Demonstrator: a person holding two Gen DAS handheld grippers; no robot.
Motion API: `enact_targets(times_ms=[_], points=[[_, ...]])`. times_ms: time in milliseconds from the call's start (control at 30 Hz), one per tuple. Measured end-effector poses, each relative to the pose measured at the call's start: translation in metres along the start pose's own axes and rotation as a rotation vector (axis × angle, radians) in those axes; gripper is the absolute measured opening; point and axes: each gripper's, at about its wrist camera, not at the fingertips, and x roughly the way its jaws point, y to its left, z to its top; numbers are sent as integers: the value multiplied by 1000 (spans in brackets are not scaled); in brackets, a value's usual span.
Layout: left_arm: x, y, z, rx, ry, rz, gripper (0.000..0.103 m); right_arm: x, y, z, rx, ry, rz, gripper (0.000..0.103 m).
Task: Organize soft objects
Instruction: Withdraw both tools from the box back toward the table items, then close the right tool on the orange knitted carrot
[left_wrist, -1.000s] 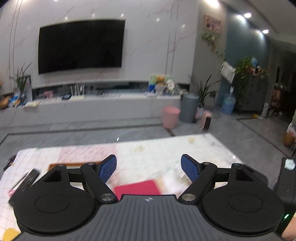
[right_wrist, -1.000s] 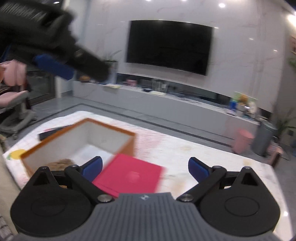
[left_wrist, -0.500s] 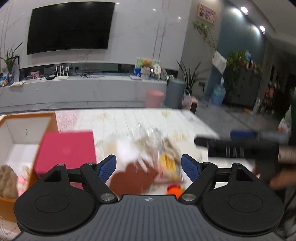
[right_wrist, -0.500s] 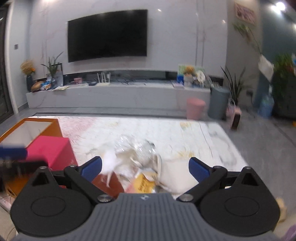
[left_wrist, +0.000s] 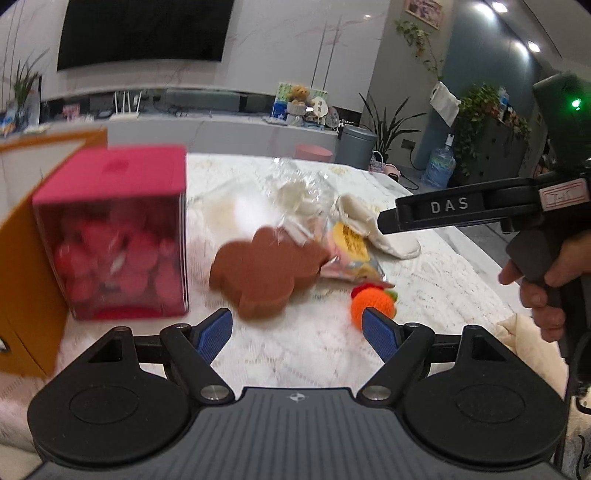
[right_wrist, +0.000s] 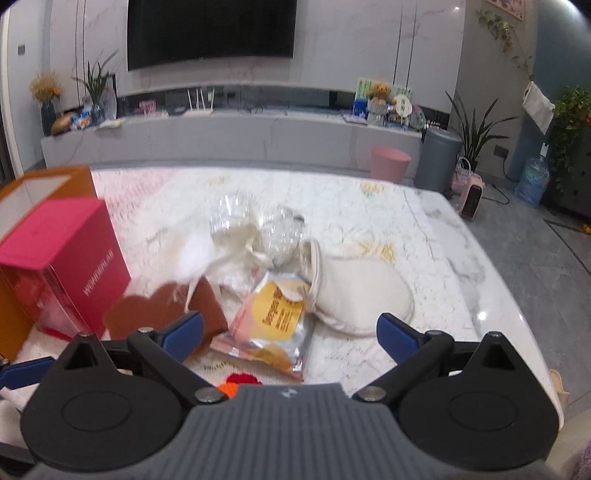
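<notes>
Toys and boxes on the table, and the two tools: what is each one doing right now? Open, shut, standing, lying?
Left tool: open, holding nothing.
Right tool: open, holding nothing.
Pink box: upright, lid on, red soft things inside.
Orange box: open on top.
Brown flat toy: lying flat.
Orange knitted fruit: lying on the table.
White pouch: on its side.
Snack packet: lying flat.

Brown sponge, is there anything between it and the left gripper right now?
Nothing visible does. The left gripper is open, with bare tablecloth up to the brown sponge. A clear wrapper overlaps only the sponge's far edge.
</notes>
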Motion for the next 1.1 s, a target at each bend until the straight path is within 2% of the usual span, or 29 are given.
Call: enact_targets(times_ms=[333,500,600,733,800,967,1100], points=[[19,9,-16,-7,51,19,94,33,7,-4,29,15,52,98],[19,9,-16,5,50,34,94,50,17,-15,24,135,75,98],[18,10,-15,8,50,36,94,50,28,-22,-37,190,110,93],[16,12,-13,-3,48,32,94,51,39,-30,-110,232,100,85],[15,13,-13,-14,56,27,94,54,41,-33,-117,244,98,84],[13,13,-10,-9,50,26,94,58,36,-36,-120,266,54,67],[14,13,-9,-15,53,24,94,59,30,-35,-95,266,82,51]])
